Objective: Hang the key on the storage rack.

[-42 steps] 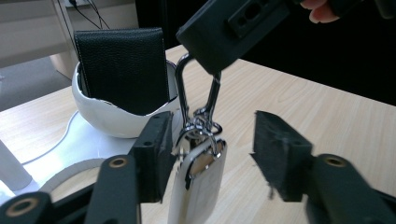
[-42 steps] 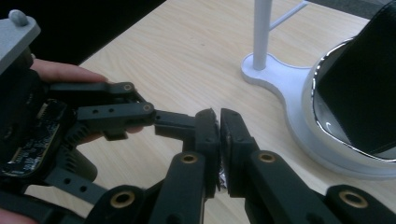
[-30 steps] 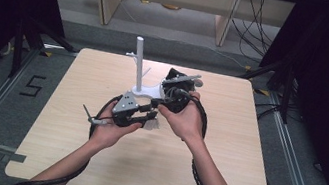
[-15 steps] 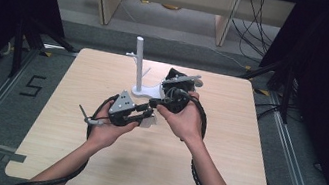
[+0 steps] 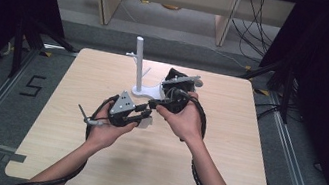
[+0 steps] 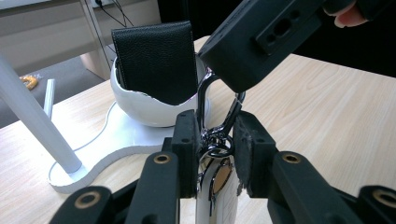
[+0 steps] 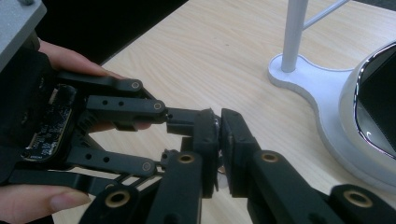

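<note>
My left gripper (image 6: 214, 145) is shut on the swivel of a metal key clasp (image 6: 215, 140), and a white tag (image 6: 212, 200) hangs below the jaws. The clasp's loop rises to one of the right gripper's fingers (image 6: 261, 39). My right gripper (image 7: 219, 140) is shut on the same clasp; its jaws have just eased open slightly, with metal still between the pads. In the high view both grippers (image 5: 146, 115) (image 5: 155, 105) meet tip to tip over the table's middle, just in front of a white stand (image 5: 145, 92).
The stand has an upright pole (image 5: 138, 63) and a white bowl (image 6: 140, 105) holding a black wallet (image 6: 154, 58). The wooden table (image 5: 244, 151) has bare room on both sides and at the front. Cables trail from both grippers along the person's forearms.
The left hand and its gripper have shifted slightly. Both grippers stay together at the clasp.
</note>
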Tool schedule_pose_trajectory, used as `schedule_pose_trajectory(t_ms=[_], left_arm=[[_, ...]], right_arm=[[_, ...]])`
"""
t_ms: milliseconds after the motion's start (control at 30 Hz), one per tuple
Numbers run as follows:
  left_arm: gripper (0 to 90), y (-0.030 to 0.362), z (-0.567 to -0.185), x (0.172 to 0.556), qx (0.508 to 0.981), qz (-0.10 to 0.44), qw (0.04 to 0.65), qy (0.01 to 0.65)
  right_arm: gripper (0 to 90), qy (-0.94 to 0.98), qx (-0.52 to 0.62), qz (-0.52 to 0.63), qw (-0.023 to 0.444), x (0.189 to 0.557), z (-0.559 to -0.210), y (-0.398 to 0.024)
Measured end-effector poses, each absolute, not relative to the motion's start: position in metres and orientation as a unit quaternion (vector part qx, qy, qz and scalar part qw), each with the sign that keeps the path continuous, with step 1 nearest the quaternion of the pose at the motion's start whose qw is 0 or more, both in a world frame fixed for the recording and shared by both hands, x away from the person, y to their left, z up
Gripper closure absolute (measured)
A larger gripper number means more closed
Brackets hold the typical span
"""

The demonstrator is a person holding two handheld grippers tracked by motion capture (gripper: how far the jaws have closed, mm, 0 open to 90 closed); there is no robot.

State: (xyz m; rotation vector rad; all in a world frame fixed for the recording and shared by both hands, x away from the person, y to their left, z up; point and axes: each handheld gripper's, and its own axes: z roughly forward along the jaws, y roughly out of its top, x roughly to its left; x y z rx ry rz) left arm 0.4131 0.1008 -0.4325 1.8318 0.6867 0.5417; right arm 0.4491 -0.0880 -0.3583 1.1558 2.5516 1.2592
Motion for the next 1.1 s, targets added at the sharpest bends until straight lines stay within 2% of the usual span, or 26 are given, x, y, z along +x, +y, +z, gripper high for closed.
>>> schedule_pose_trajectory(t_ms=[200,500,800,900,933,1100], left_arm=[[71.1,0.105,-0.431,0.415,0.761,0.226,0.531,0.298],[71.0,0.128,-0.437,0.422,0.745,0.239,0.53,0.325],[71.0,0.162,-0.439,0.435,0.732,0.265,0.514,0.359],[71.0,0.171,-0.435,0.438,0.726,0.275,0.516,0.362],[71.0,0.173,-0.433,0.439,0.725,0.278,0.516,0.362],[71.0,0.182,-0.424,0.445,0.72,0.289,0.516,0.364]], right_arm=[[69.6,0.816,0.385,0.43,0.038,0.449,-0.357,-0.09],[63.4,0.78,0.393,0.48,0.079,0.435,-0.349,-0.125],[54.0,0.754,0.423,0.484,0.132,0.409,-0.386,-0.196],[52.7,0.746,0.455,0.471,0.119,0.402,-0.403,-0.212],[52.4,0.751,0.448,0.466,0.134,0.402,-0.41,-0.22],[51.9,0.738,0.476,0.462,0.127,0.392,-0.43,-0.236]])
